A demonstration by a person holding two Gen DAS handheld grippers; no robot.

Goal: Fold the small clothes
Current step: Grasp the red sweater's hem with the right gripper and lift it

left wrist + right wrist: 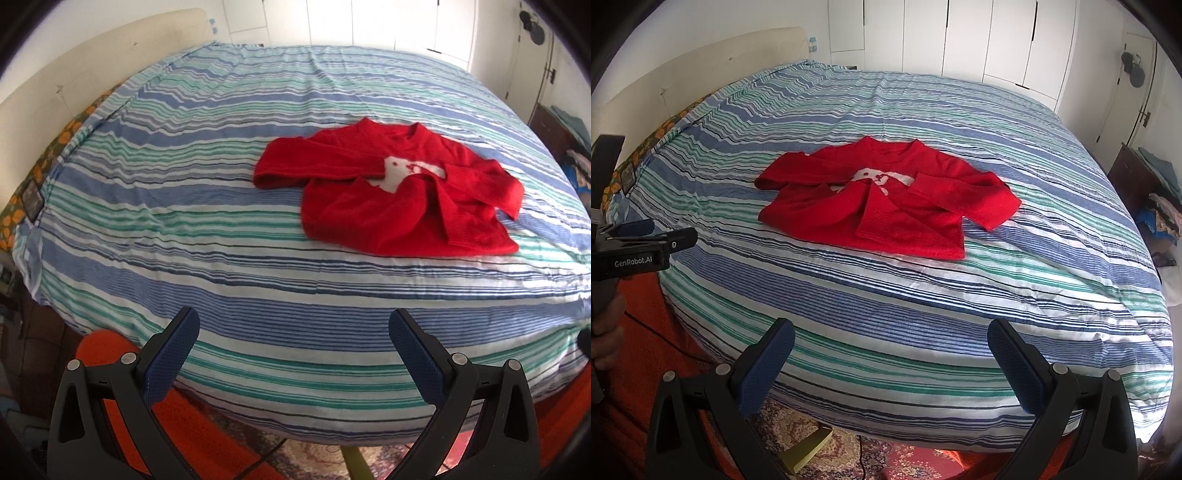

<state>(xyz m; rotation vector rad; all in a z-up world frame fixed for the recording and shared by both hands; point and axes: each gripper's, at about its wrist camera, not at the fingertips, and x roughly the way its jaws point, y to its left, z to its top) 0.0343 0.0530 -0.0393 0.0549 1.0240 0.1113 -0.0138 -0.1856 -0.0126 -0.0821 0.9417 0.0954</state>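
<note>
A small red sweater [388, 192] with a white figure on its chest lies crumpled on the striped bed cover [221, 206], sleeves crossed over the front and the lower hem turned up. In the right wrist view the sweater [886, 206] sits mid-bed. My left gripper [293, 326] hangs open over the bed's near edge, well short of the sweater and to its left. My right gripper [891, 338] is open too, near the front edge, with nothing between its fingers. The left gripper's body [646, 243] shows at the left edge of the right wrist view, held by a hand [607, 332].
The bed fills most of both views, with a cream headboard [74, 81] on the left. White wardrobe doors [979, 37] stand behind. A dark wooden stand with stacked clothes [1156, 206] is at the right. A patterned rug [905, 458] and an orange floor covering [184, 413] lie below.
</note>
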